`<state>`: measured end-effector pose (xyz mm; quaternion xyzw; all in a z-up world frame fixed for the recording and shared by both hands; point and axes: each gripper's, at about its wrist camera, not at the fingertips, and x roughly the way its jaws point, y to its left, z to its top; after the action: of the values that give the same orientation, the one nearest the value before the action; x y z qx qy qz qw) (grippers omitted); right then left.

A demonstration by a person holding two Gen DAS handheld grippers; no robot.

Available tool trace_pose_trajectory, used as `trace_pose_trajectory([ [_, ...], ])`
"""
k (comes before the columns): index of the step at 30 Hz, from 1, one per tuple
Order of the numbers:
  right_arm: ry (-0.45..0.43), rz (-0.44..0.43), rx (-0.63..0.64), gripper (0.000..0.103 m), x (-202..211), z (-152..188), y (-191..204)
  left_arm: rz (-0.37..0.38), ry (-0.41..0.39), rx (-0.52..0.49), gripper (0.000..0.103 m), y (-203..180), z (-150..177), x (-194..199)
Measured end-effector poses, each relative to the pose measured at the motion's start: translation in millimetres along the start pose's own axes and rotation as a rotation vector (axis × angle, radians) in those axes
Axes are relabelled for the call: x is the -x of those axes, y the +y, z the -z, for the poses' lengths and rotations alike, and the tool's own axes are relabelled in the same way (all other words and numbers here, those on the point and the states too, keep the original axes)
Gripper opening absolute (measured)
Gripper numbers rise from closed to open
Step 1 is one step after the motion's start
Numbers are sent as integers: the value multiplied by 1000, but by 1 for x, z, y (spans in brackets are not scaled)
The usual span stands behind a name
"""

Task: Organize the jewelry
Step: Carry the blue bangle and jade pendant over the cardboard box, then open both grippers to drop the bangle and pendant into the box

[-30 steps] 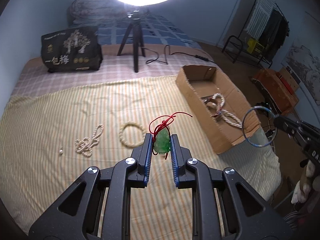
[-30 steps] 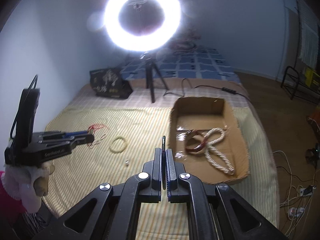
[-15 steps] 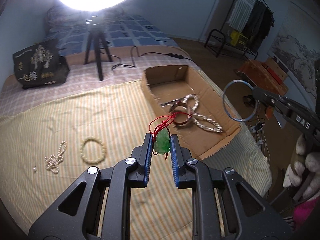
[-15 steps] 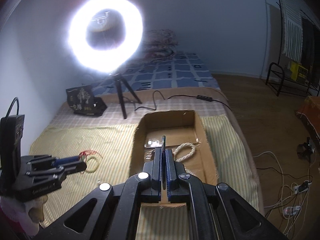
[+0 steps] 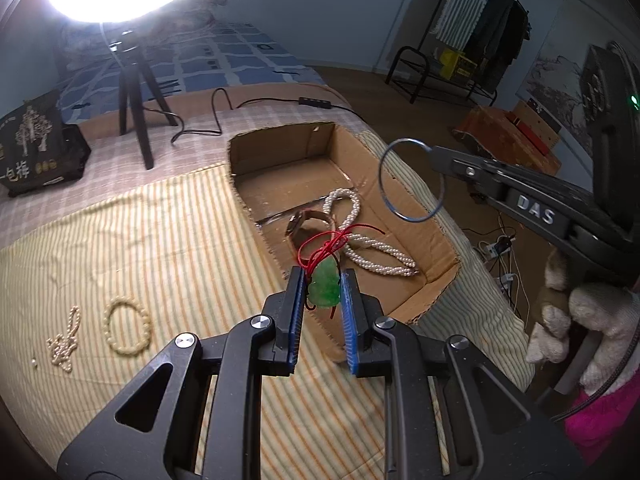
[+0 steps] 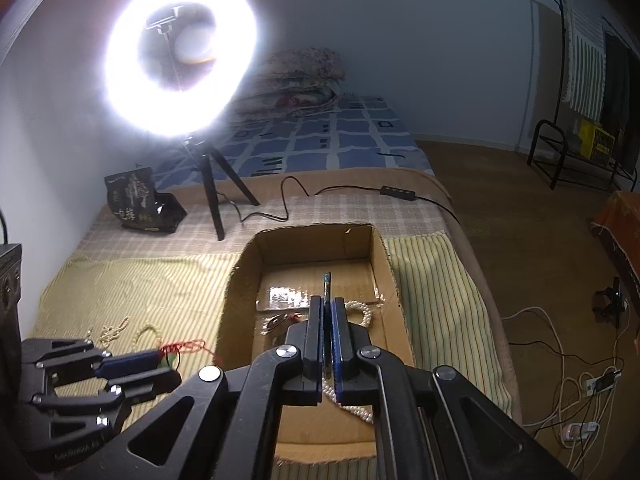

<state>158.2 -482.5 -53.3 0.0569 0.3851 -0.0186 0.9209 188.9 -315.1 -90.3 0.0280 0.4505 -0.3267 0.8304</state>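
Observation:
My left gripper [image 5: 322,286] is shut on a green jade pendant [image 5: 325,289] whose red cord [image 5: 328,242] loops up from the jaws. It hangs over the near left corner of an open cardboard box [image 5: 280,136]. Inside the box lie a twisted pearl necklace [image 5: 372,258] and a brown bangle [image 5: 306,218]. My right gripper [image 6: 327,310] is shut on a thin blue bangle [image 6: 327,282], seen edge-on above the box floor [image 6: 320,272]. In the left wrist view that blue bangle [image 5: 383,188] hovers over the box's right wall.
A cream bead bracelet [image 5: 126,326] and a small pearl strand [image 5: 64,340] lie on the striped bedspread left of the box. A ring light on a tripod [image 5: 134,92], a black bag [image 5: 32,148] and a cable [image 6: 288,196] sit behind. The bed edge drops off at the right.
Both grippers have swung right across the bed, from beside the box to over it, carrying the pendant and the blue bangle. Neither grip has changed.

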Motion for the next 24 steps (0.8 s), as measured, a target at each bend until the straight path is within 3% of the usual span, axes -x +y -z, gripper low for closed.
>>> trace_pose_trajectory([
  [18,29,-11,-30,2,-31,-1,-12,37,34,-15,16,-16,-1,-32],
  [19,27,-11,-38,5,-31,-1,-13,34,34,-20,16,-17,-1,-32],
  [21,18,-12,-48,41,-30,-2,-15,19,29,-26,17,-17,0,-32],
  [22,6,-9,-53,48,-29,-2,-16,9,33,-29,20,-17,1,-33],
  [24,-8,1,-59,66,-26,-3,-15,2,31,-28,46,-17,1,-32],
])
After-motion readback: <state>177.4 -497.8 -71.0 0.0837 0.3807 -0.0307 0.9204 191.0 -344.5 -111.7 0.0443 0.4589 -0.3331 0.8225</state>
